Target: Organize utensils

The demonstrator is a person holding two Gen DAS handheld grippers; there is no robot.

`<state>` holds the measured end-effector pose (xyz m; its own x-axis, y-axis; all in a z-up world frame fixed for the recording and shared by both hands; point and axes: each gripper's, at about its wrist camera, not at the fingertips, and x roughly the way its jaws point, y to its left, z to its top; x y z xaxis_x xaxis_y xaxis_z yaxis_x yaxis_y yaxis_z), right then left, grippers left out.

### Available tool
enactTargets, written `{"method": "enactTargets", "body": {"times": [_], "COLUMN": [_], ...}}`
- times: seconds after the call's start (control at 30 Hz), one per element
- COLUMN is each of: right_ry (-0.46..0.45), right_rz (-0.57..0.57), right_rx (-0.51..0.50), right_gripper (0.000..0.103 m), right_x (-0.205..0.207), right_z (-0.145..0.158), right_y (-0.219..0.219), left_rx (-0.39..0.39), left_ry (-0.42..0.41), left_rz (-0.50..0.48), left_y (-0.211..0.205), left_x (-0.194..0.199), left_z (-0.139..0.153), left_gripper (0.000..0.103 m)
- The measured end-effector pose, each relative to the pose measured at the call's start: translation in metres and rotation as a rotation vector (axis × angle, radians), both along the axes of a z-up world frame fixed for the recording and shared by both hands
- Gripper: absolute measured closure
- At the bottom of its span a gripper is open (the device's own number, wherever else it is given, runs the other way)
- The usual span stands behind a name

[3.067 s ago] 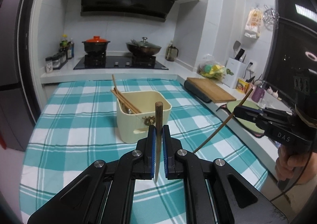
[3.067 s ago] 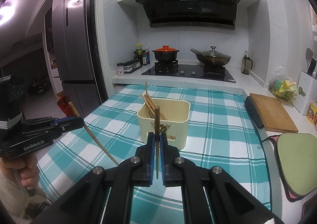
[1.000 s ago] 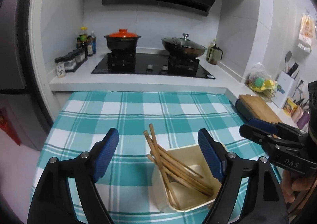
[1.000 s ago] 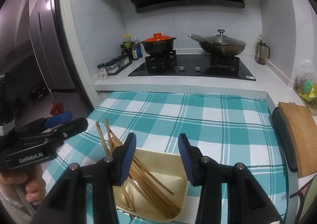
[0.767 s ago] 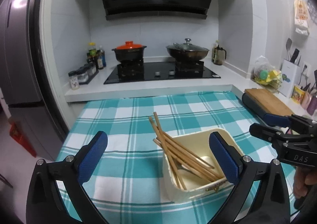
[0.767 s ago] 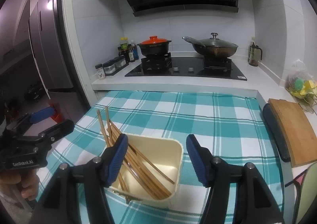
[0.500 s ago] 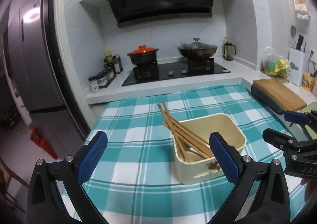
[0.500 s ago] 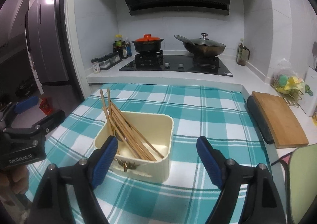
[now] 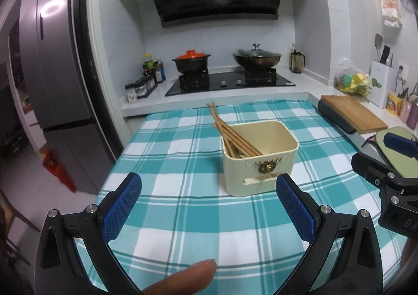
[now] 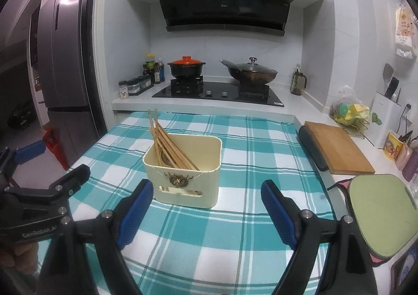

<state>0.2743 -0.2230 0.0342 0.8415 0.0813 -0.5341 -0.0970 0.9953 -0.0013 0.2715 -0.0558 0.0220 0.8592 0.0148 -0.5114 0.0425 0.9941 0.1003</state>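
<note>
Standing on the teal-and-white checked tablecloth [image 9: 183,154], toward the middle of the table and nearer its far edge than its near one, is a cream, square-mouthed utensil holder [image 9: 261,164] with rounded corners, faint vertical ribbing, a dark brass-coloured ornament on its near face and a slot cut just below that; a bundle of wooden chopsticks [image 9: 230,133] leans inside it, bottoms down in the box, tops tilted toward the far-left corner of its rim and poking well above it; something metallic shows beneath the sticks in the right wrist view, too hidden to name; the left gripper [image 9: 209,206] hangs released over the near part of the cloth, its blue-padded fingers [image 9: 122,206] spread wide and holding nothing, the holder apart from it beyond the right-hand pad; a bare fingertip [image 9: 188,274] intrudes at the bottom of that view; the right gripper [image 10: 206,211] is likewise released and empty, pads wide apart, the holder just beyond them and left of centre; on the worktop past the table's right edge lie a wooden cutting board [image 10: 337,148] and a green mat [image 10: 378,214]; behind the far edge sit a hob [image 10: 216,93], an orange-lidded pot [image 10: 186,66] and a lidded wok [image 10: 250,73].
</note>
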Motion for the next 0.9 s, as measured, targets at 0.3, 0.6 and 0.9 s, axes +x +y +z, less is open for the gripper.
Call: {"method": "enactTargets", "body": {"times": [0.3,0.6,0.9], "right_ry": [0.021,-0.001,-0.001], "right_rz": [-0.041,-0.055,-0.073], "right_rx": [-0.016,-0.048,-0.043], "right_gripper": [0.017,0.017,0.017], "right_x": [-0.056,-0.086,-0.091], "right_z": [0.01,0.017,0.017], "right_y": [0.021,0.032,0.027], "left_rx": [-0.008,-0.032,-0.034], "left_ry": [0.053,0.054,0.068], "left_rz": [-0.003,0.006,0.01], "left_y": [0.013,0.016,0.015], "left_x": [-0.039,-0.057,-0.057], "left_z": [-0.001,0.005,0.003], "left_gripper": [0.0,0.0,0.0]}}
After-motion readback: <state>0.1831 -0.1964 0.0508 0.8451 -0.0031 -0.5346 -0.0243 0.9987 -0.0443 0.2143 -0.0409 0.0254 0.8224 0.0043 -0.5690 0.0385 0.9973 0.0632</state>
